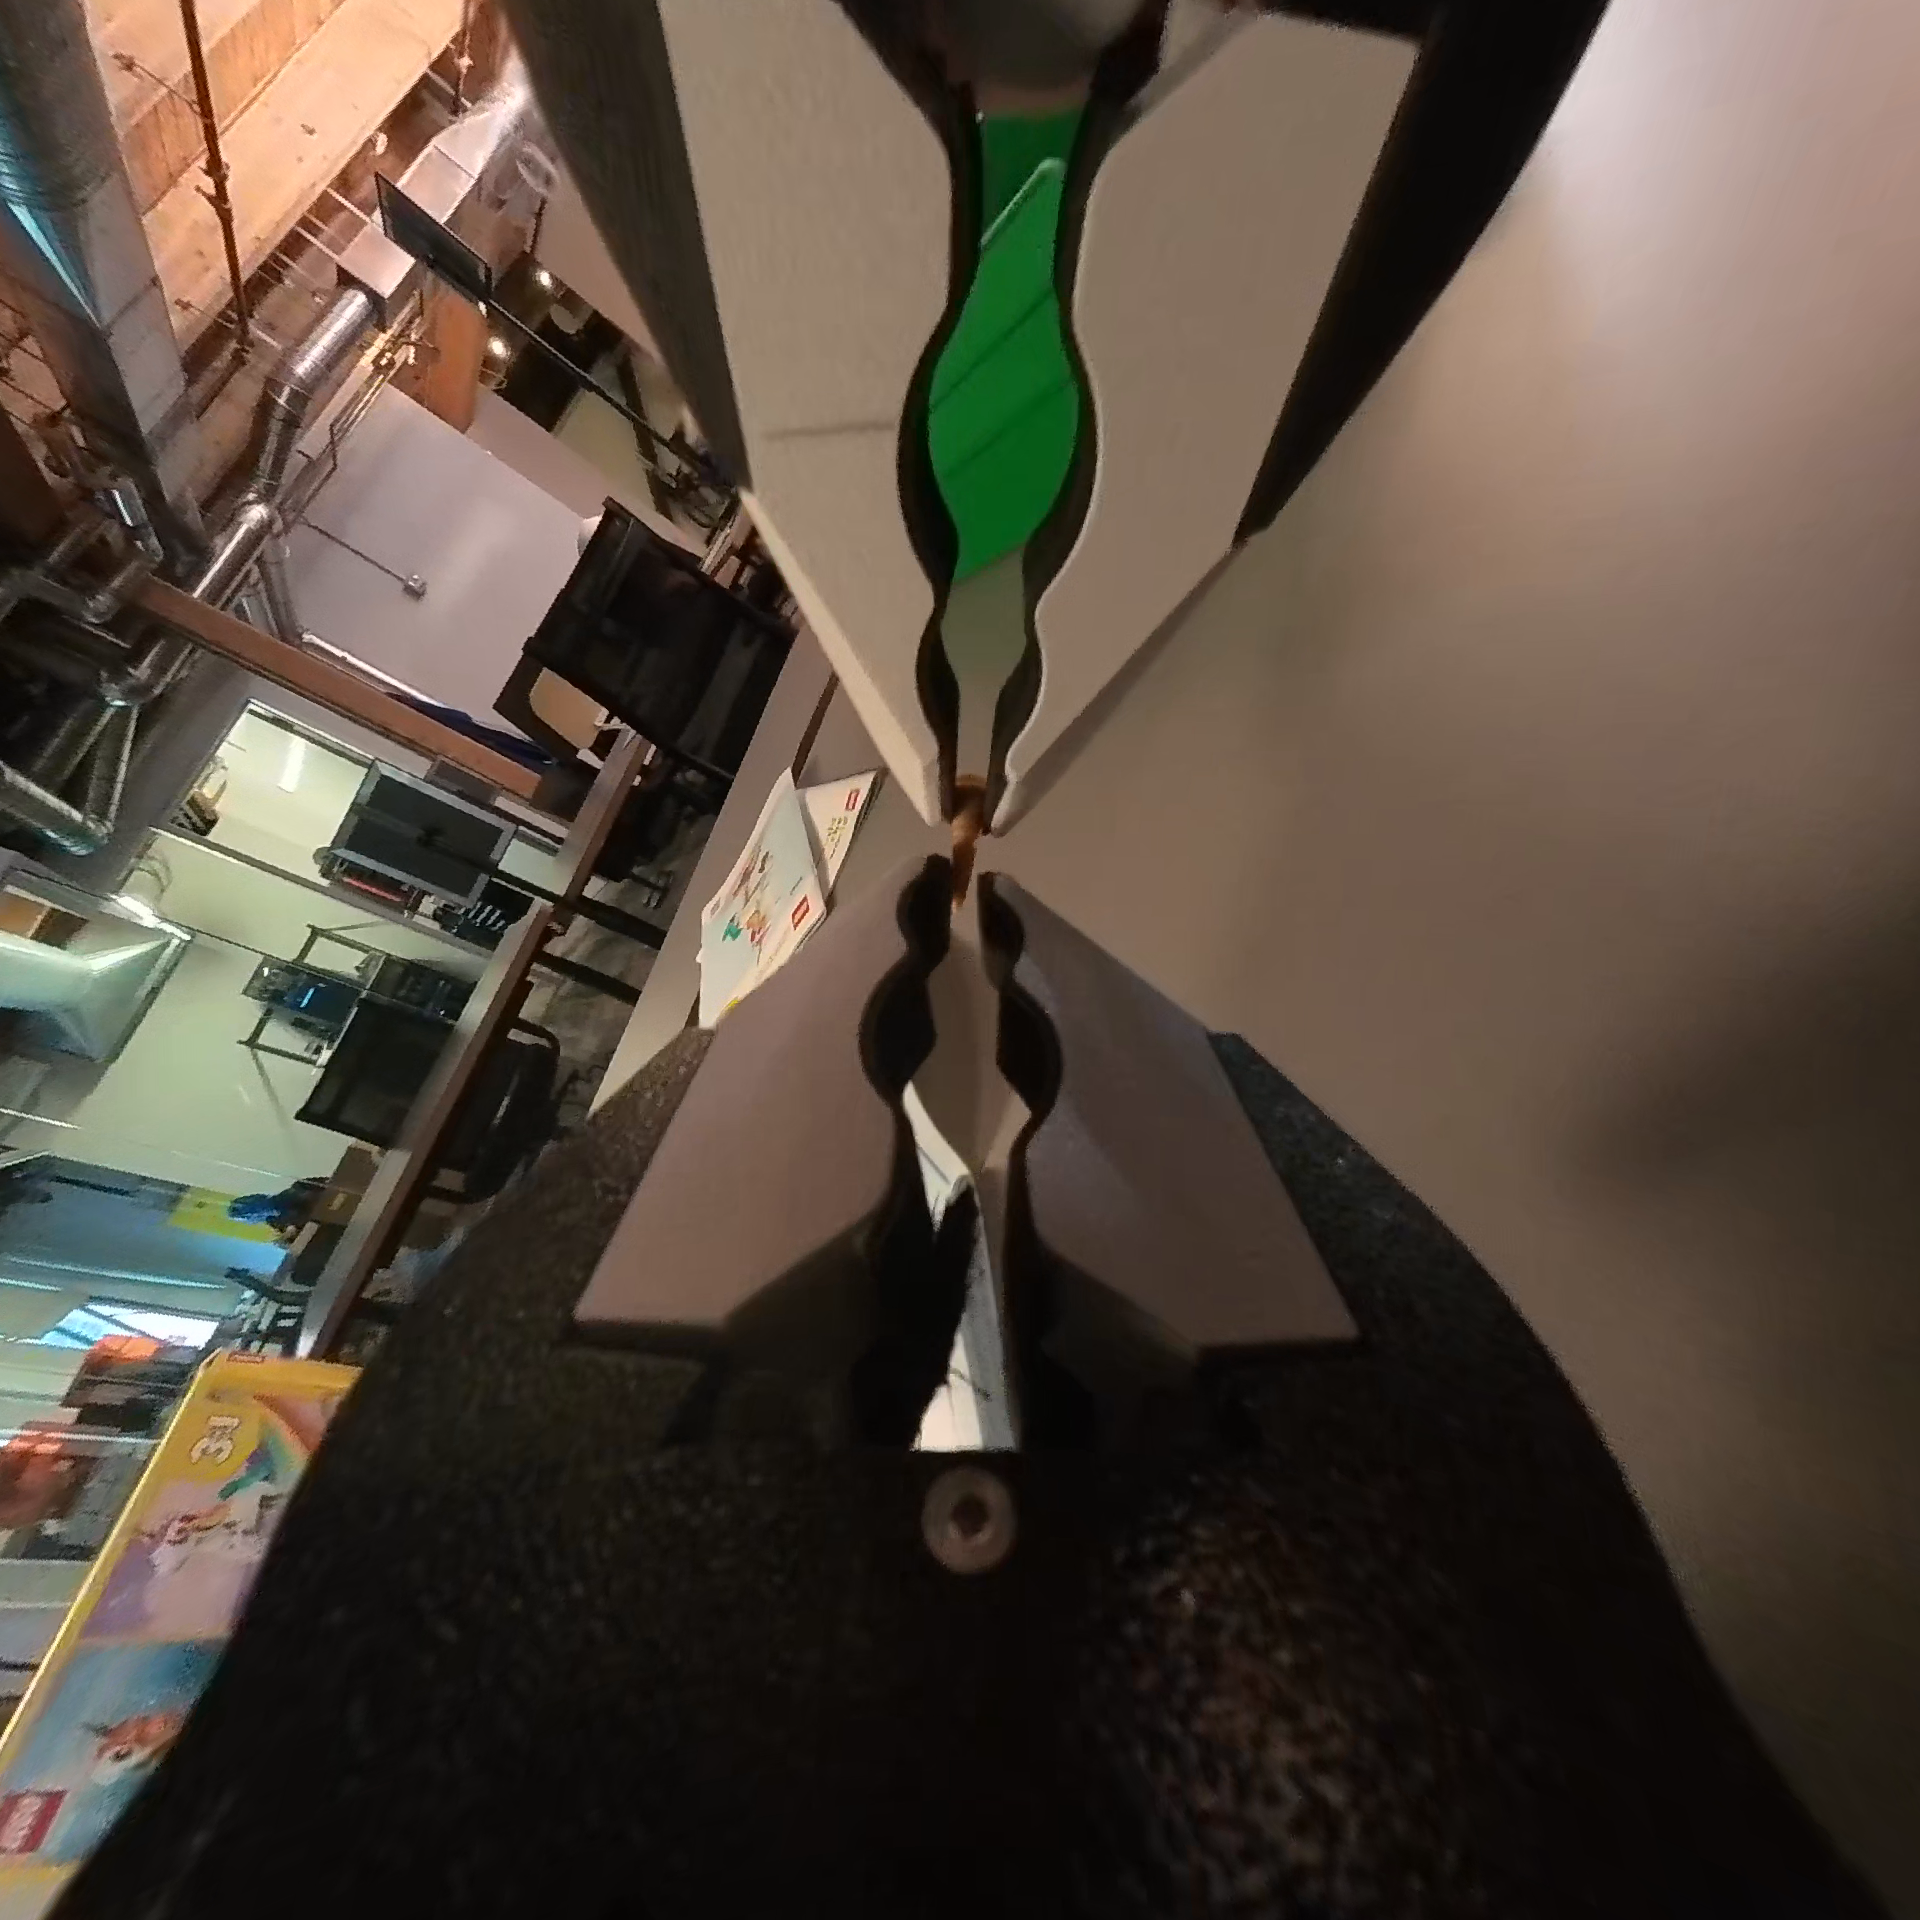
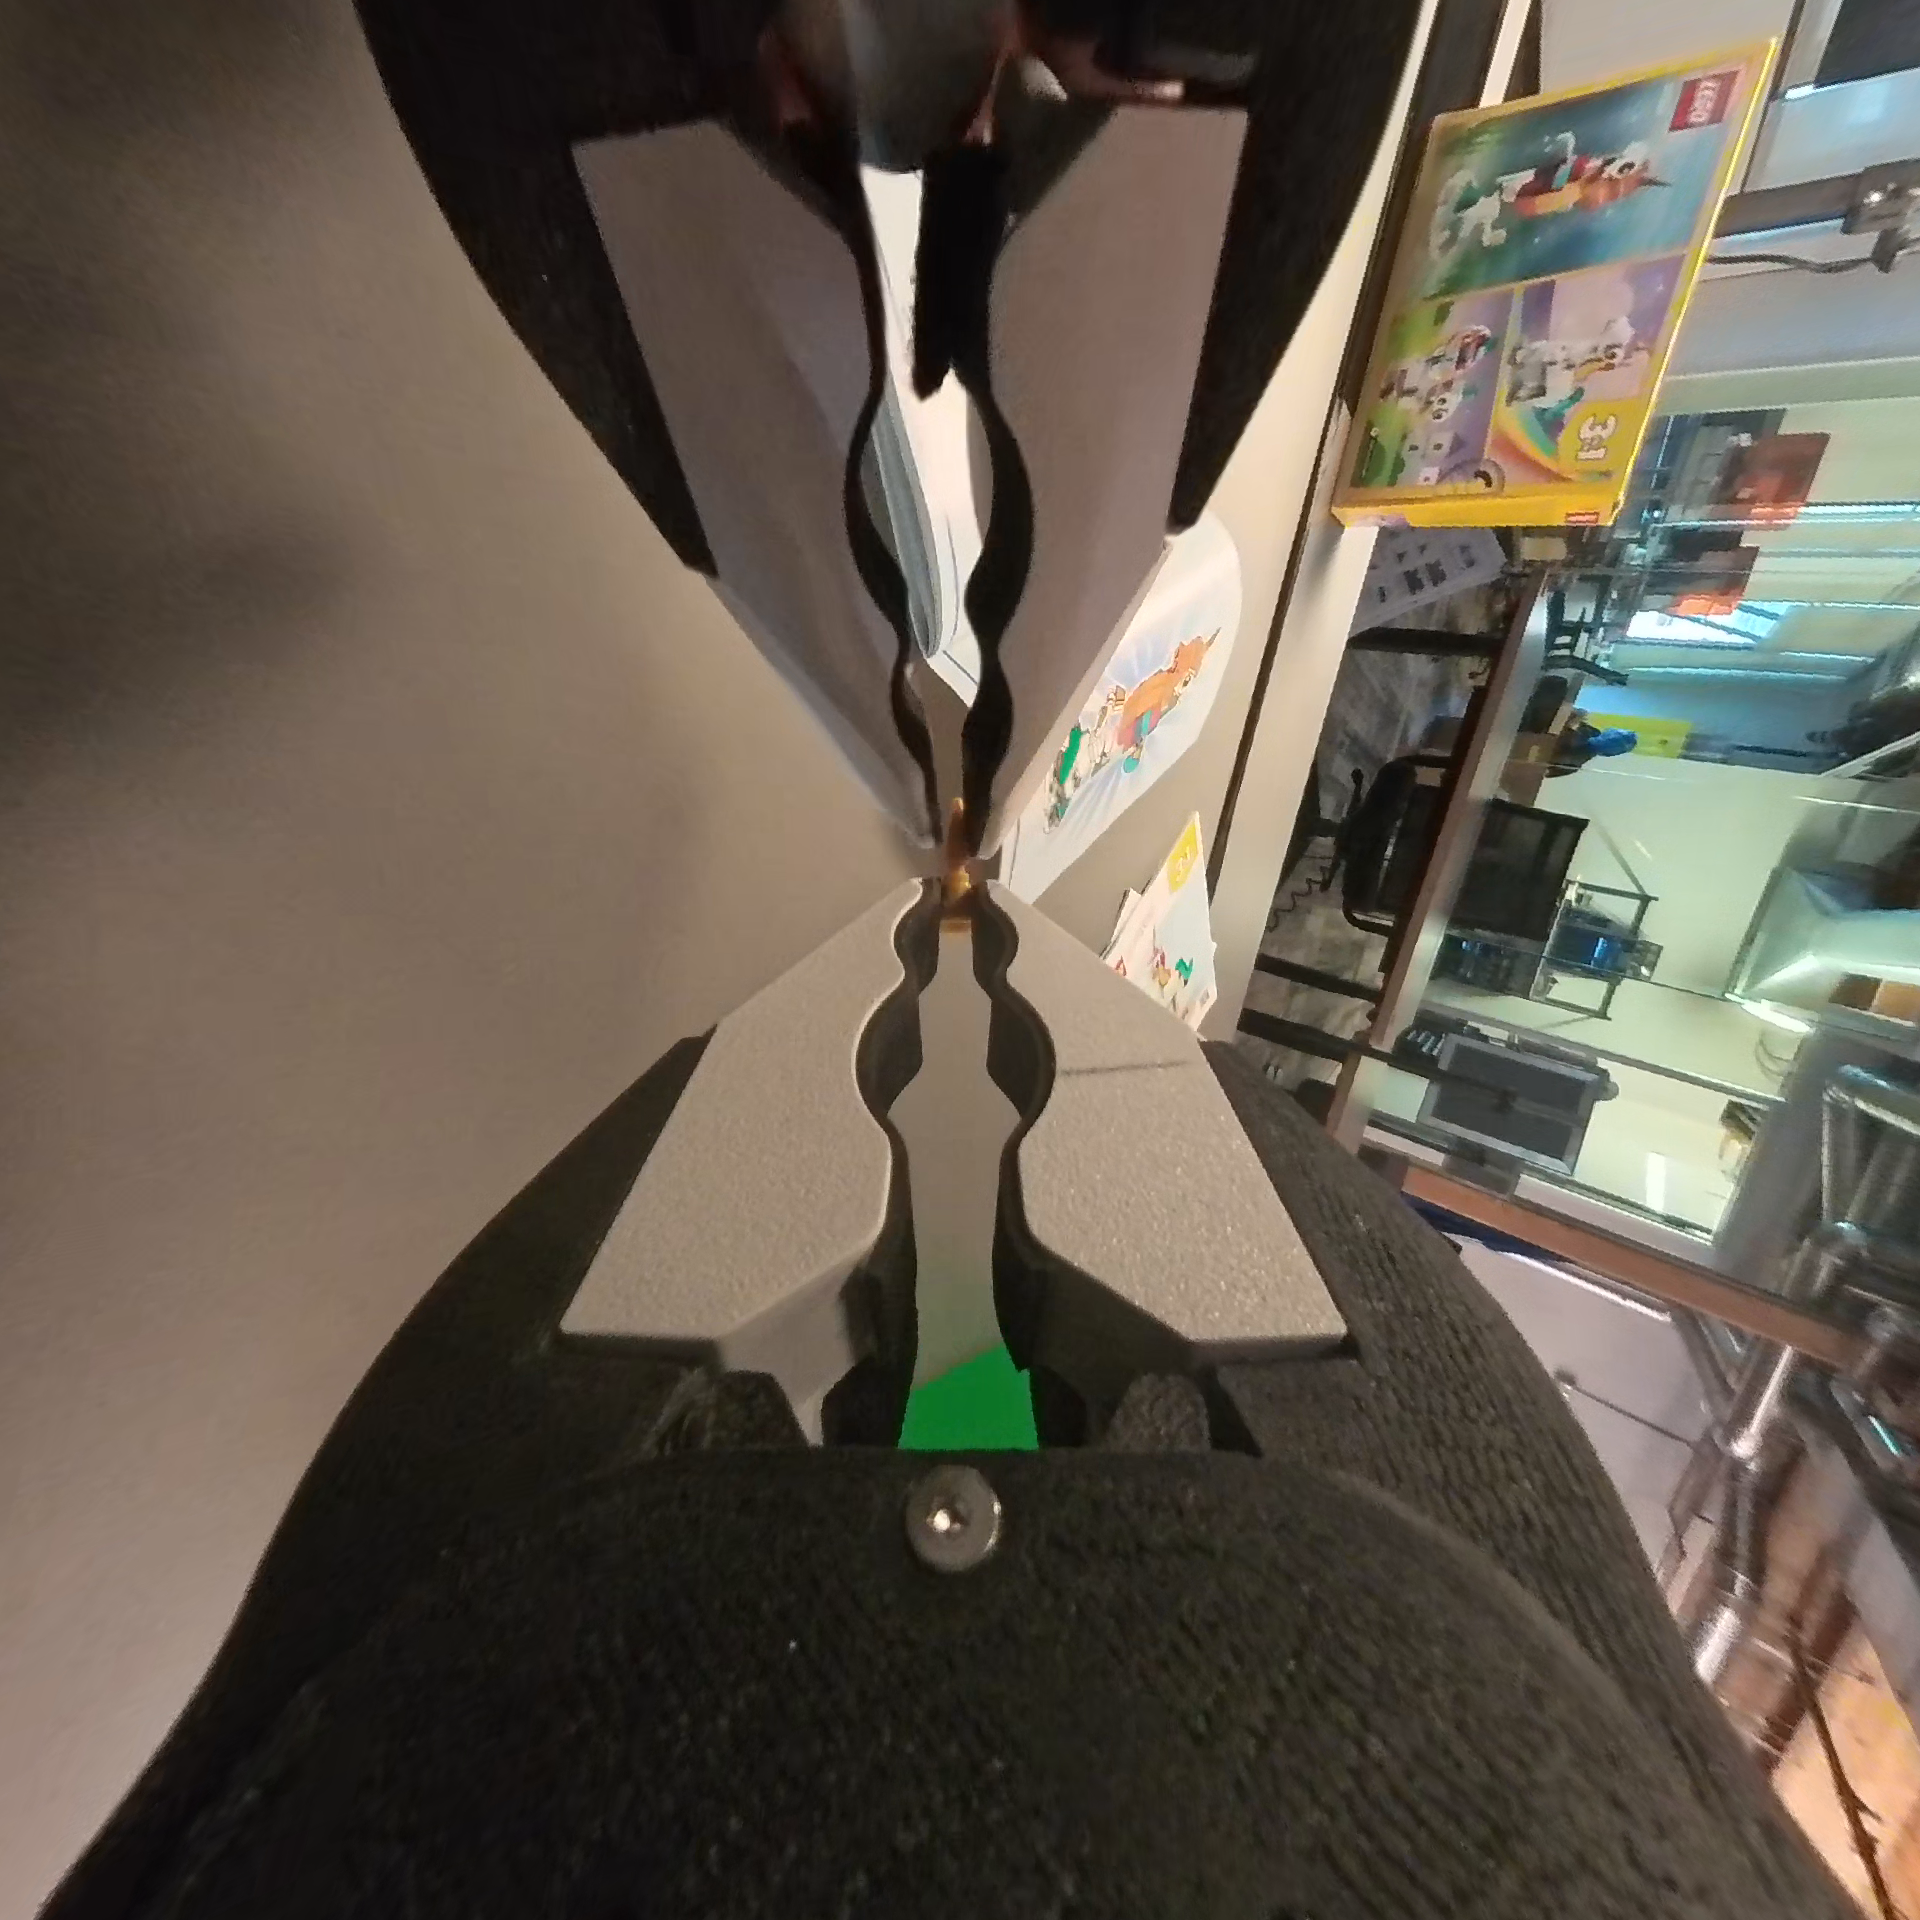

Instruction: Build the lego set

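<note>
Jaws of both grippers nearly closed, tip to tip, pinching one small gold lego piece [image 1: 964,847] between them: left gripper [image 1: 964,883] from below, right gripper [image 2: 956,899] opposite. Piece's long axis along the line joining the two grippers. Two instruction booklets [image 1: 764,914] on grey table [image 1: 1507,831] beyond. One yellow lego box [image 2: 1538,281] at table edge. Green sheet [image 1: 1003,395] behind fingers.

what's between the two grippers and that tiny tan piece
Nothing visible. The left gripper and the right gripper meet tip to tip, both pinching the small tan piece directly. No other part sits between them.
</note>
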